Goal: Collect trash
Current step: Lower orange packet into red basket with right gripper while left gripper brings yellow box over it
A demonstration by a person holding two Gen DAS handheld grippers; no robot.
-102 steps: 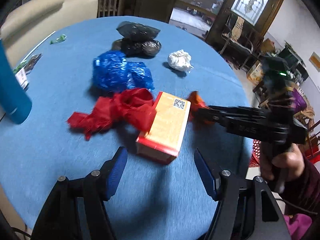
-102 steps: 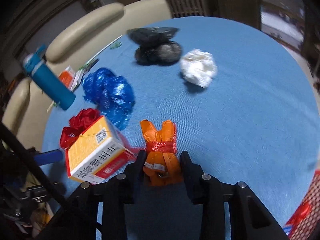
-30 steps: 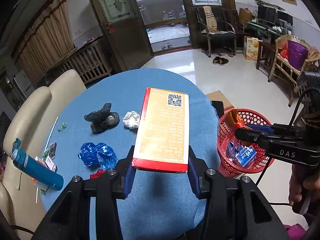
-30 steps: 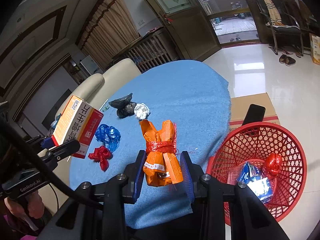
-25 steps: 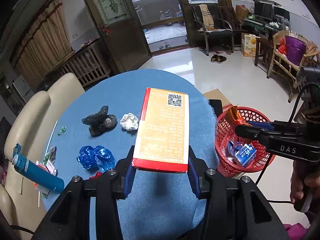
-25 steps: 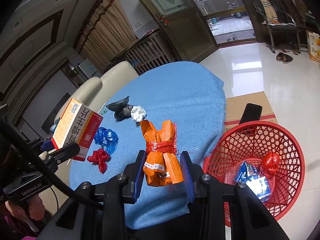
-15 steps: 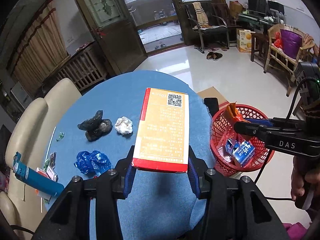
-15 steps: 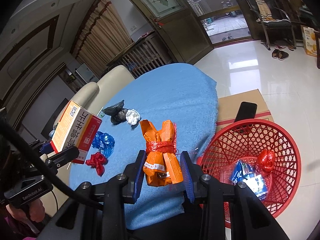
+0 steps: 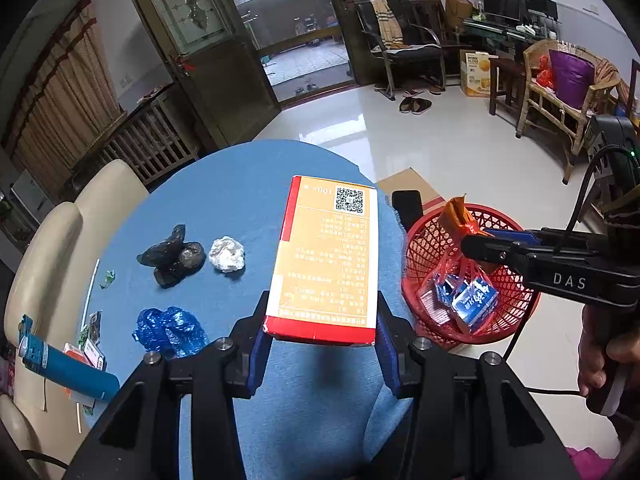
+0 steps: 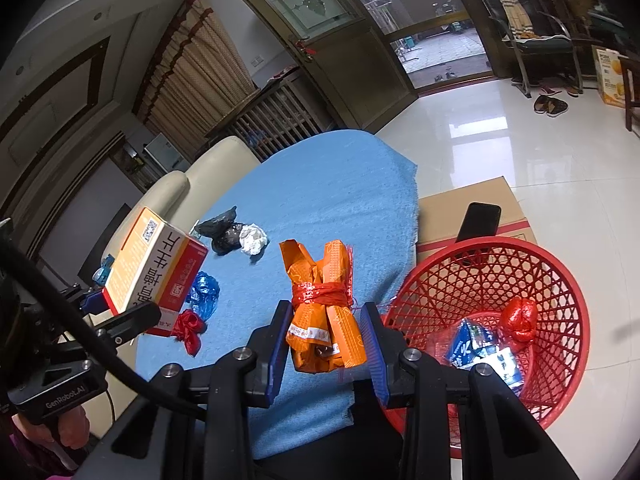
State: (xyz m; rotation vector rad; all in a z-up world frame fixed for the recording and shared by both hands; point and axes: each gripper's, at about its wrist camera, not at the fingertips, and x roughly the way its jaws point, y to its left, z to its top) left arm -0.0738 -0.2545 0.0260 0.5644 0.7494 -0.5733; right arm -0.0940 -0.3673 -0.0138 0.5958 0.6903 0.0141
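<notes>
My left gripper (image 9: 322, 334) is shut on an orange and red carton (image 9: 326, 258) and holds it high above the blue round table (image 9: 240, 184). My right gripper (image 10: 325, 344) is shut on an orange wrapper bundle (image 10: 322, 308) tied with red string, at the table's edge beside the red mesh basket (image 10: 560, 280). In the left wrist view the bundle (image 9: 456, 216) hangs over the basket (image 9: 424, 240). On the table lie a black bag (image 9: 172, 254), a white paper ball (image 9: 227, 253), a blue bag (image 9: 170, 326) and a red bag (image 10: 190, 326).
The basket holds blue packets (image 10: 476, 344) and a red wad (image 10: 519, 318). A cardboard box (image 10: 472, 208) with a black phone (image 10: 480, 220) sits behind it on the floor. A teal bottle (image 9: 66, 368) and small wrappers lie at the table's left by a cream sofa (image 9: 44, 248).
Both grippers picked up their items from the table and rose. Over the last second they shifted slowly towards the basket, and the orange bundle now hangs over it.
</notes>
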